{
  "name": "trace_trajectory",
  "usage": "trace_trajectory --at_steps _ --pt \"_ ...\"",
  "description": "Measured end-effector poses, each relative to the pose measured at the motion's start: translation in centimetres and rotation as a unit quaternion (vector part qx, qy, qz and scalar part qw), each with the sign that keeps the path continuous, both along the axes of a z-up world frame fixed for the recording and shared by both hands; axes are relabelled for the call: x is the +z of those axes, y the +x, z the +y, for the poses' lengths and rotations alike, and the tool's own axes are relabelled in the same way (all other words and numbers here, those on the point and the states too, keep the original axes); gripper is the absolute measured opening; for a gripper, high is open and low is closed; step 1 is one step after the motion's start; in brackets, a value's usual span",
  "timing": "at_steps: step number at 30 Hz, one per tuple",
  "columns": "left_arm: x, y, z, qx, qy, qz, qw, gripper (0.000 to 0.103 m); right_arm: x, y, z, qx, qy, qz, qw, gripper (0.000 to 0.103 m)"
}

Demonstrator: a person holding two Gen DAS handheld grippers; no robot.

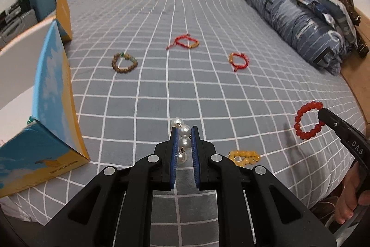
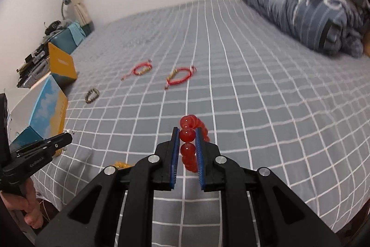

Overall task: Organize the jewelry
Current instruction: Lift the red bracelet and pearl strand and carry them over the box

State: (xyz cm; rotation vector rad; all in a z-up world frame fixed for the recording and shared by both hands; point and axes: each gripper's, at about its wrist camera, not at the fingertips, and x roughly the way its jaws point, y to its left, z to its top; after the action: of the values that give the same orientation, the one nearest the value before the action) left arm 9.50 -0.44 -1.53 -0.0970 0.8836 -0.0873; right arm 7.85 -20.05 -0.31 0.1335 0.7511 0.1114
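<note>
Both claws clamped: left gripper (image 1: 184, 131) pinches pearl bracelet (image 1: 182, 142), right gripper (image 2: 187, 131) red bead bracelet (image 2: 190, 142), lifted off bed (image 1: 208, 96); carry step, next prob. drop into blue box (image 1: 44, 131) w/ care.

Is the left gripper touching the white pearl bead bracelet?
Touching. The left wrist view shows the left gripper with its blue pads clamped on the white pearl bead bracelet, lifted above the grey checked bedsheet.
</note>
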Motion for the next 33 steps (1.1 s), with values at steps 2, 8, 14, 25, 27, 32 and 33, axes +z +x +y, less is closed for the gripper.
trace_trajectory --at_steps 2,8,14,25,27,32,33 --pt "0.5 -0.4 0.0 0.007 0.009 -0.016 0.9998 0.011 0.4 -0.4 0.2 -0.001 -0.004 -0.015 1.0 0.013" --pt "1.7 -1.1 0.0 0.017 0.019 -0.048 0.9985 0.011 0.7 -0.8 0.4 -0.003 -0.01 -0.036 0.999 0.013" --pt "2.1 -1.2 -0.1 0.025 0.03 -0.054 0.9978 0.011 0.6 -0.8 0.5 -0.013 -0.024 -0.032 0.999 0.013" --pt "4.0 -0.6 0.5 0.038 0.051 -0.064 0.9959 0.011 1.8 0.4 1.2 -0.043 -0.034 -0.01 0.998 0.013" --pt "4.6 -0.5 1.0 0.039 0.055 -0.063 0.9957 0.011 2.4 1.0 1.7 -0.048 -0.031 -0.002 0.998 0.013" --pt "6.7 -0.4 3.5 0.053 0.049 -0.064 0.9953 0.011 4.1 2.4 3.3 -0.042 -0.026 -0.001 0.999 0.013" --pt "7.1 -0.4 4.0 0.055 0.048 -0.063 0.9953 0.011 4.5 2.6 3.9 -0.037 -0.026 -0.002 0.999 0.013"
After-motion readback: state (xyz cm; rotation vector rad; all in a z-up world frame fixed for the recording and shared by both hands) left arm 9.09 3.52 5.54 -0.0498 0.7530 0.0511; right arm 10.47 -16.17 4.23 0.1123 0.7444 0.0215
